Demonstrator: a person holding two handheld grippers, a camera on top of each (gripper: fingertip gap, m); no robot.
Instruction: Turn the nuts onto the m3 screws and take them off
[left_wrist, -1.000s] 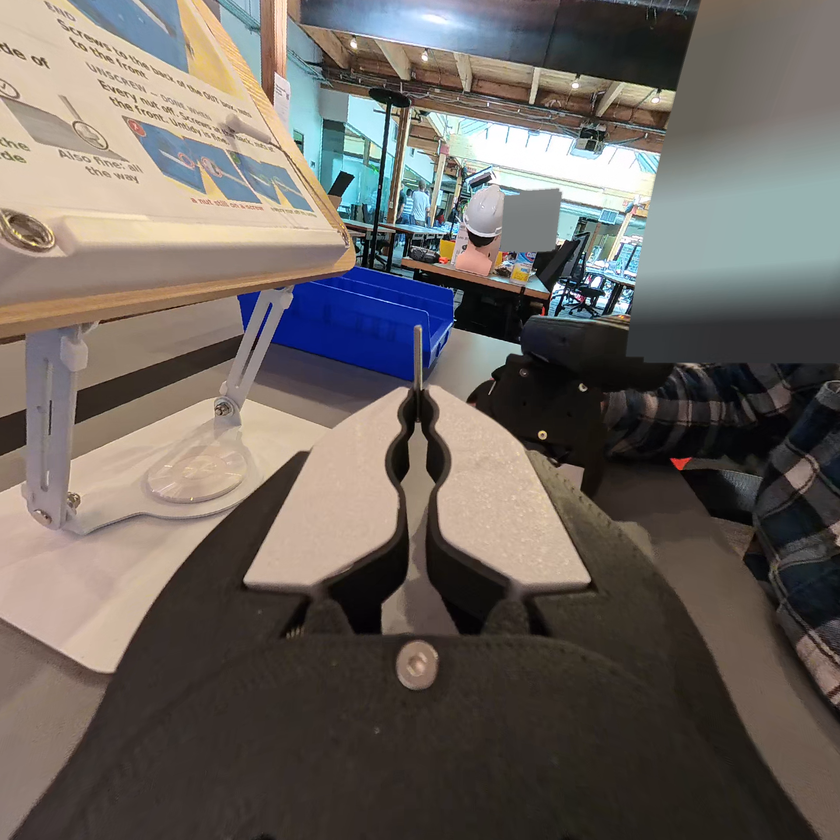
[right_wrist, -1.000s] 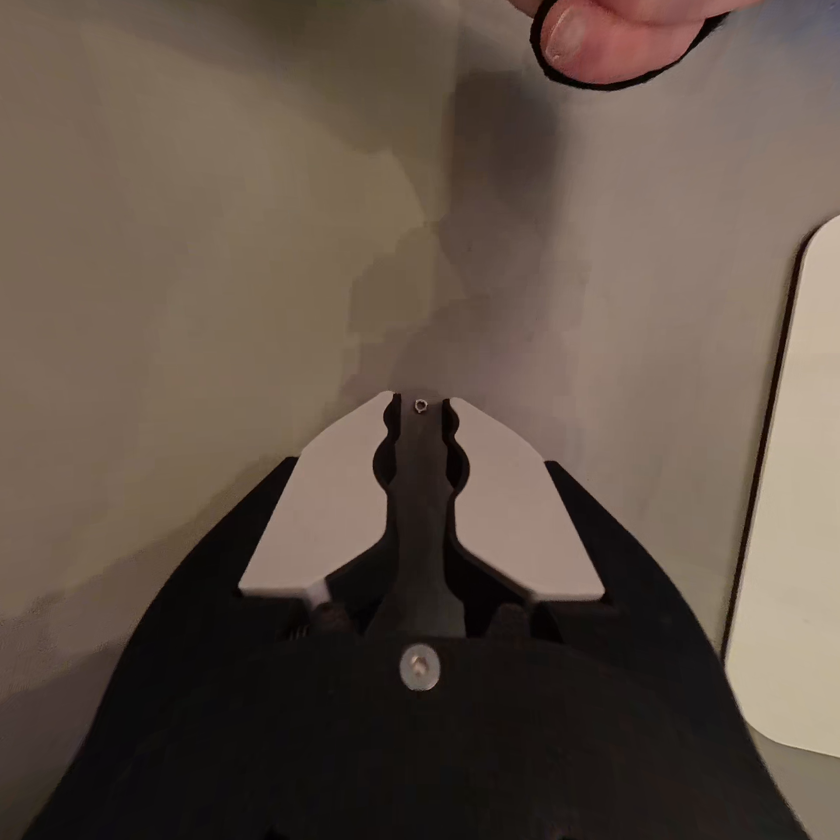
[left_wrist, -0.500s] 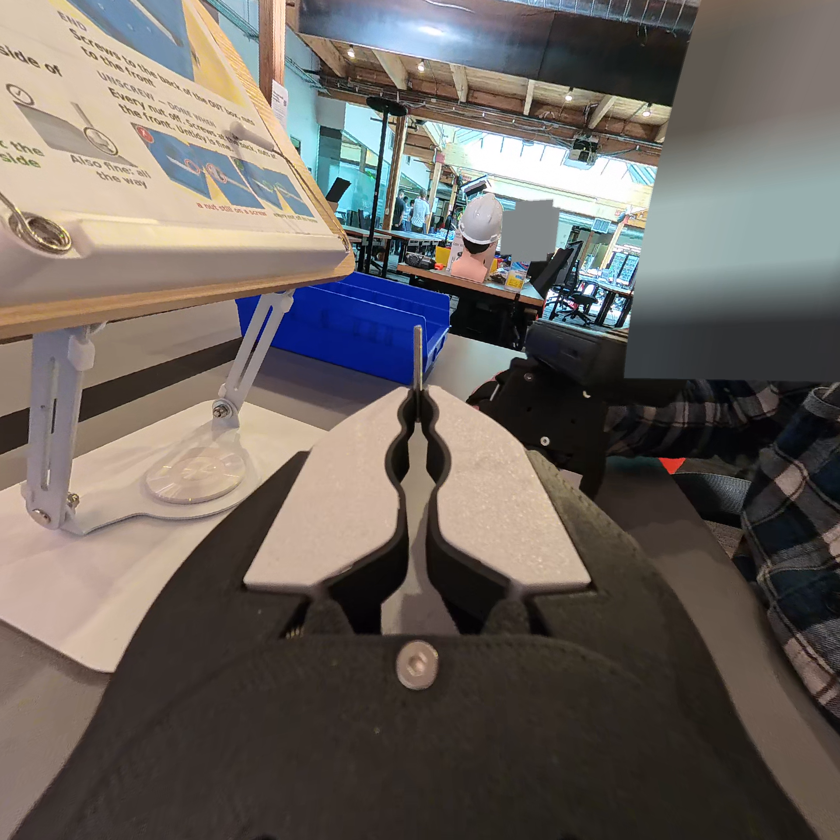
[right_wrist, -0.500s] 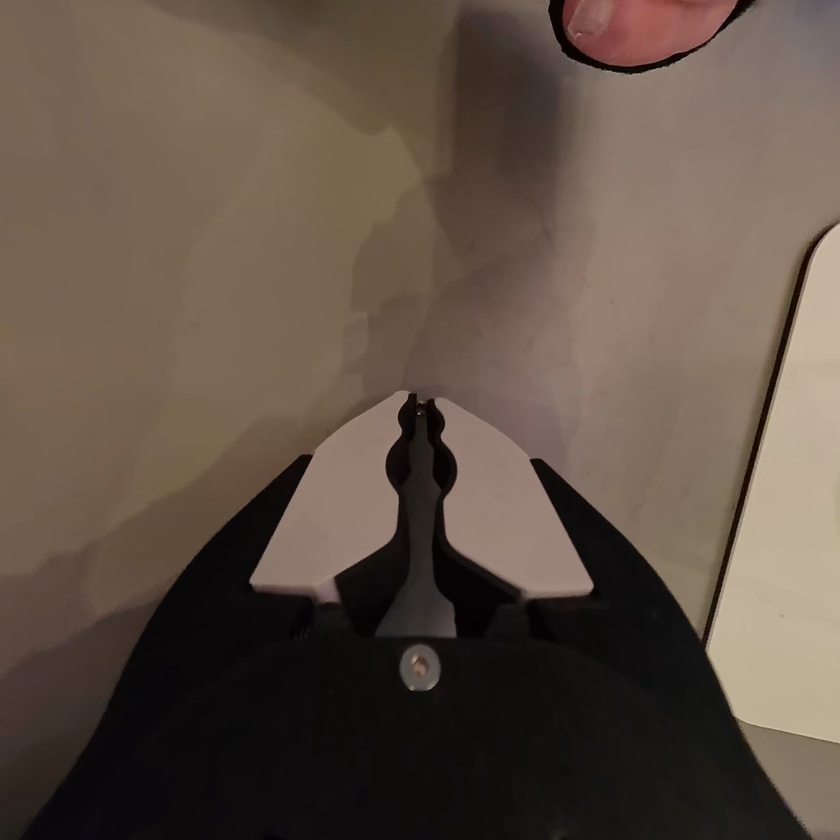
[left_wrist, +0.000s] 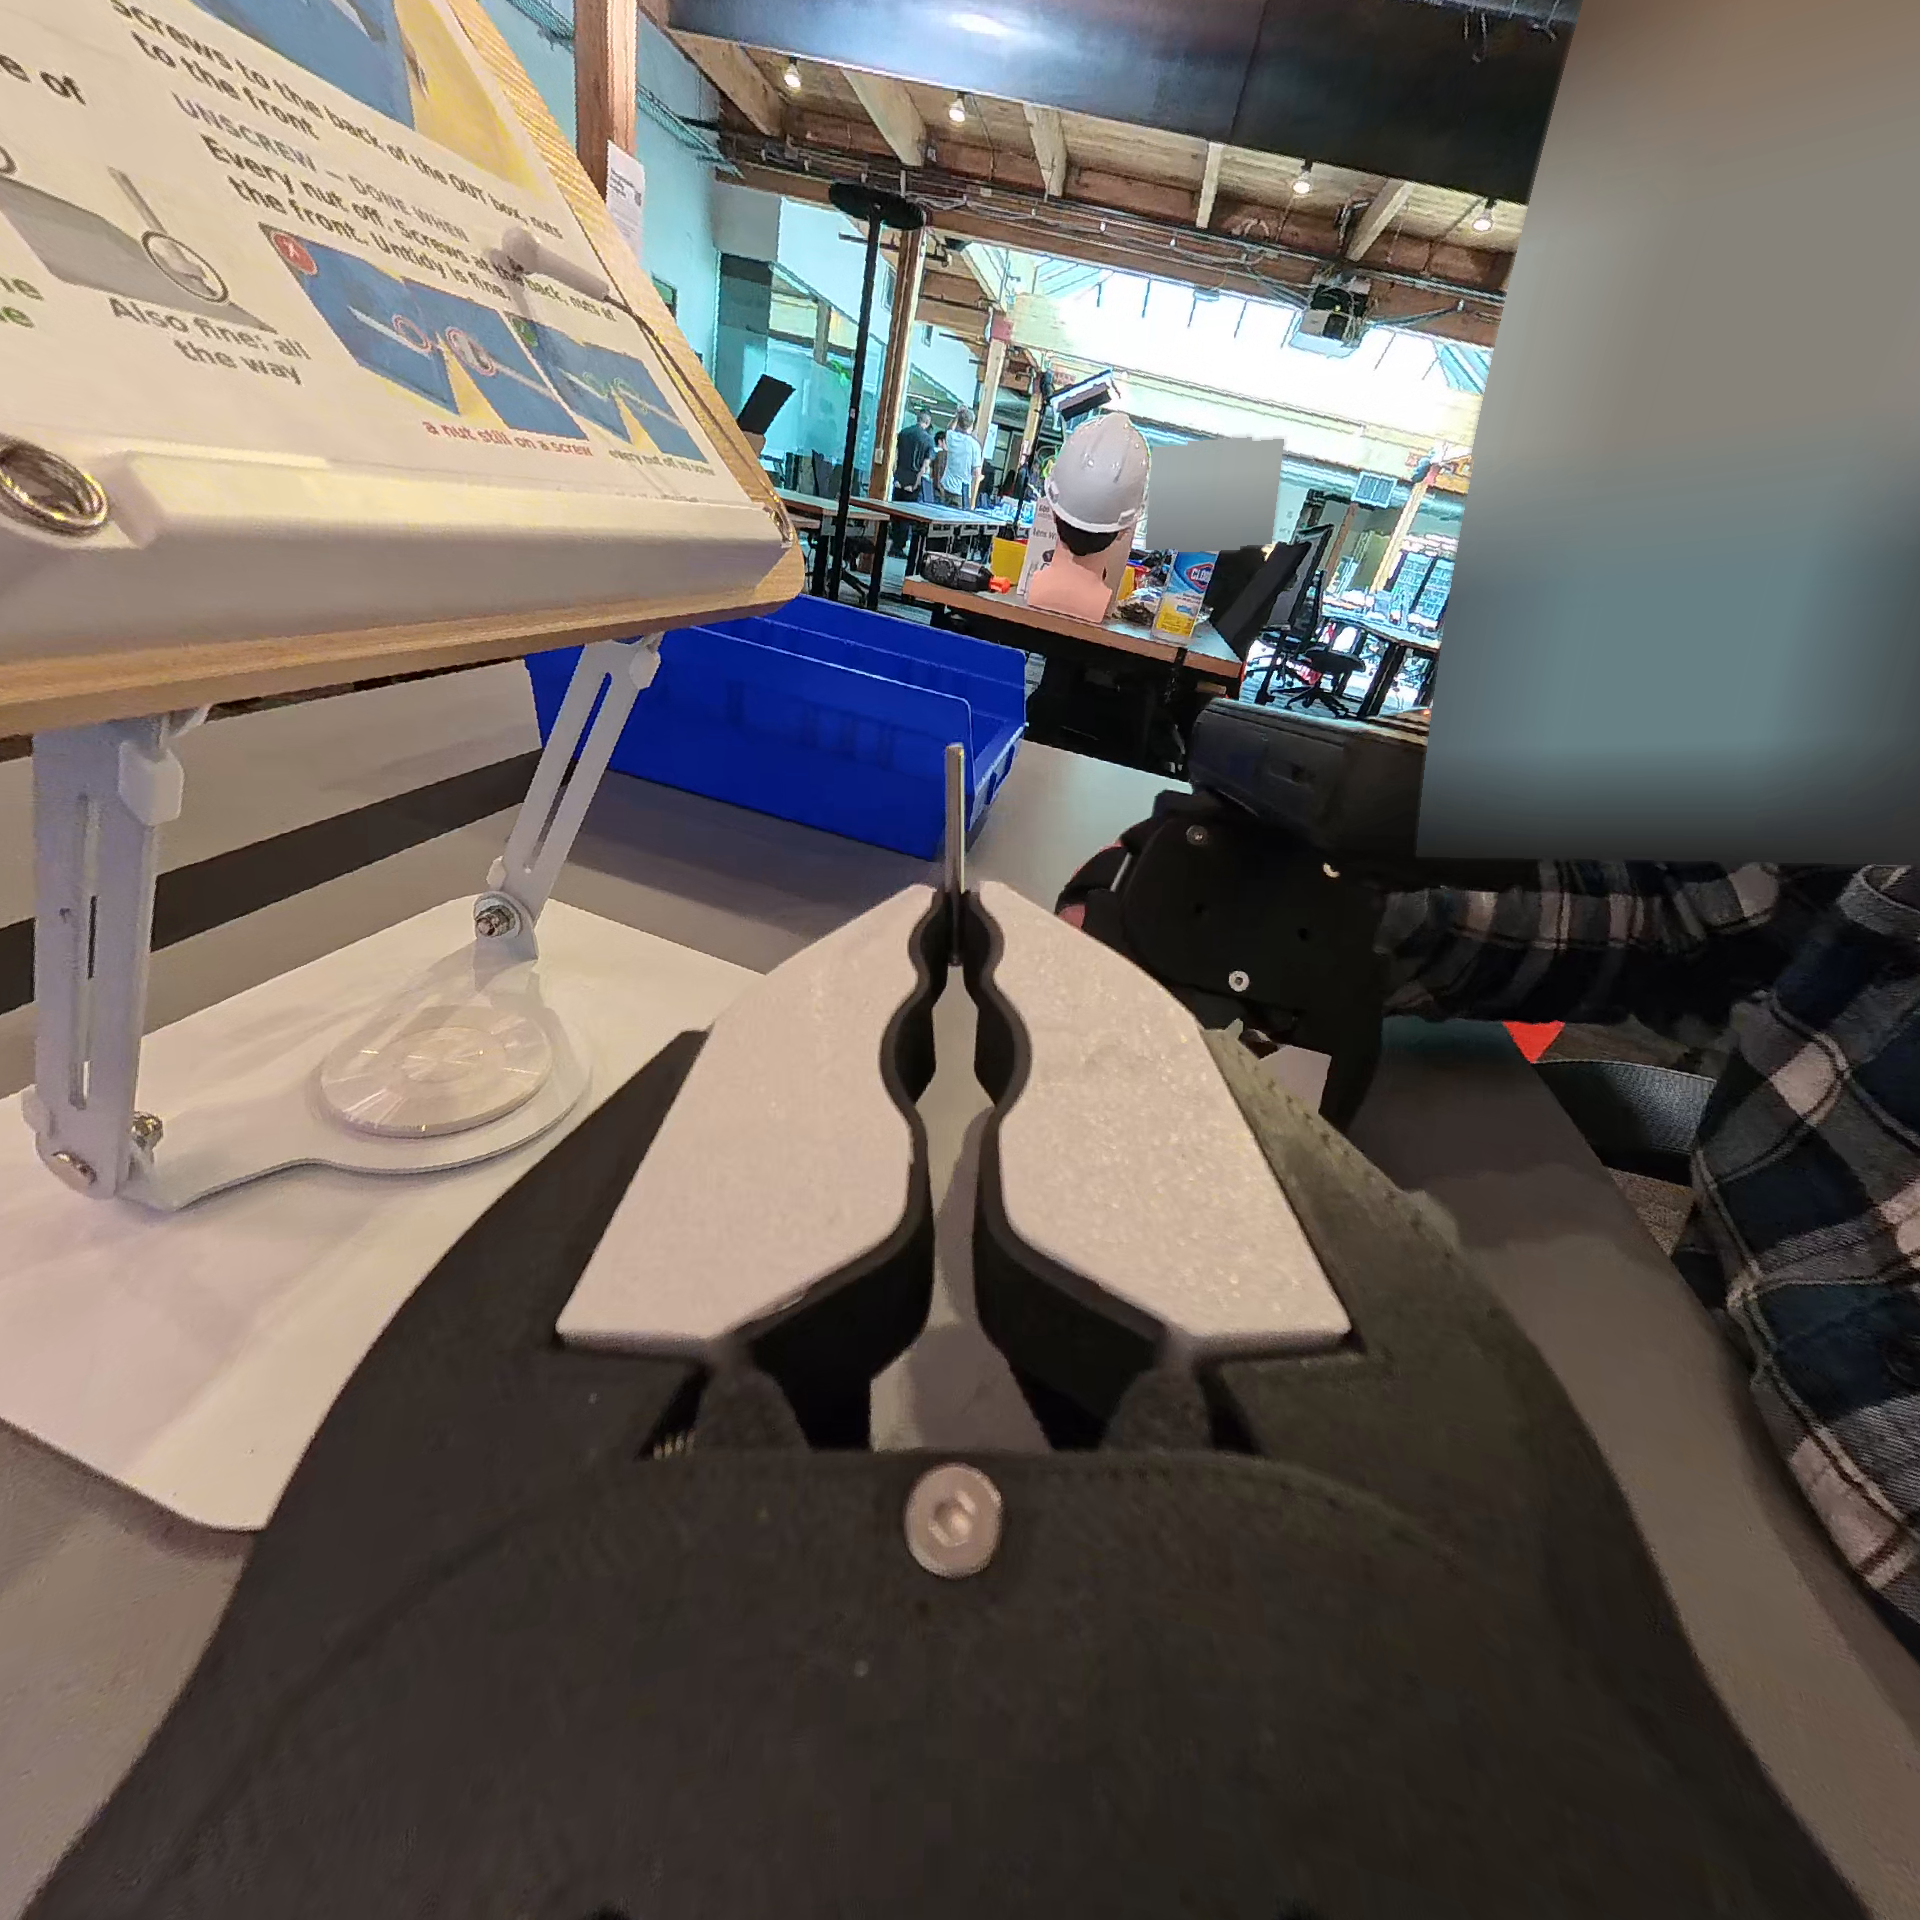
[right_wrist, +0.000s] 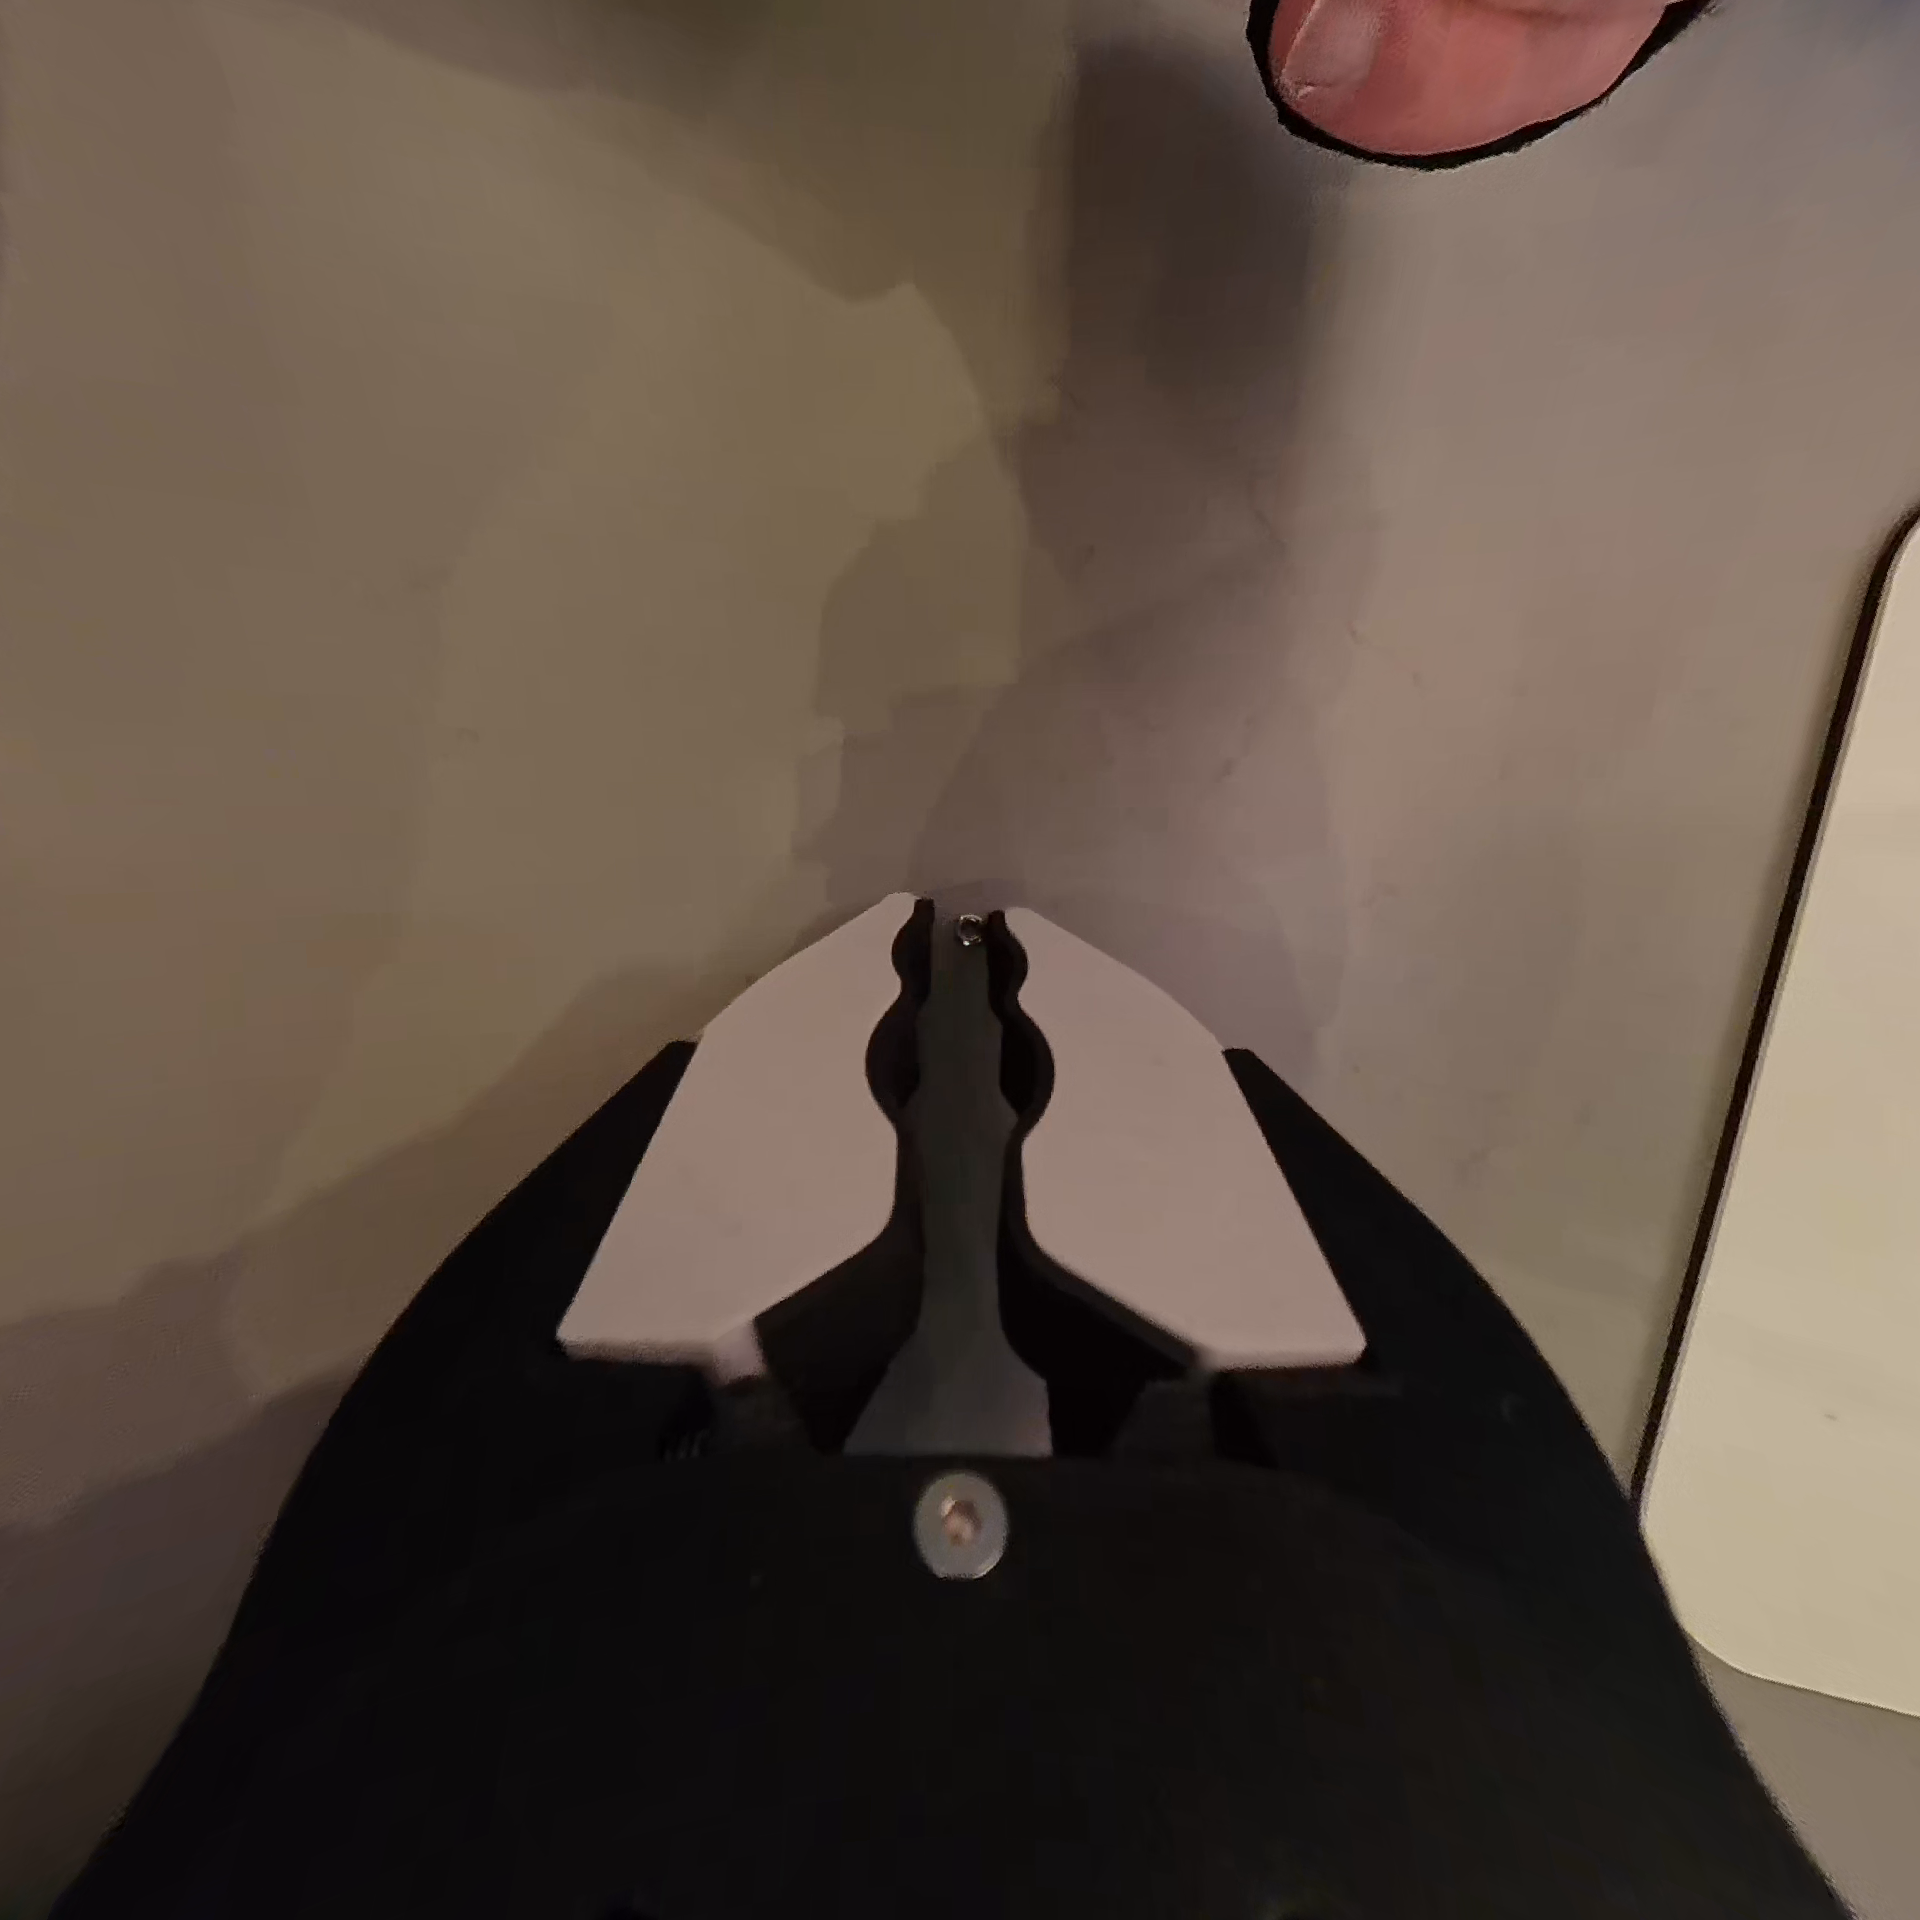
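In the left wrist view my left gripper (left_wrist: 954, 904) is shut on a thin metal screw (left_wrist: 954, 821), which stands upright out of the fingertips above the grey table (left_wrist: 1081, 821). The right gripper's black body (left_wrist: 1247, 935) shows just to the right, held by a person in a plaid sleeve (left_wrist: 1558, 935). In the right wrist view my right gripper (right_wrist: 958, 920) points down at the table (right_wrist: 416, 623) with its jaws slightly apart. A small silver nut (right_wrist: 970, 930) lies between the tips, close against the right finger (right_wrist: 1091, 1091), with a gap to the left finger (right_wrist: 790, 1091).
A tilted board with an instruction sheet (left_wrist: 312, 312) stands on a white base (left_wrist: 208, 1195) at the left. A blue bin (left_wrist: 790, 717) sits behind it. A thumb (right_wrist: 1434, 62) shows at the top of the right wrist view, and a white board's edge (right_wrist: 1818, 1143) at the right. Left tips to right tips: about 15 centimetres.
My right gripper's jaws closed on the nut half a second ago and have since parted a little, leaving the nut by the right finger. The left gripper still holds the screw.
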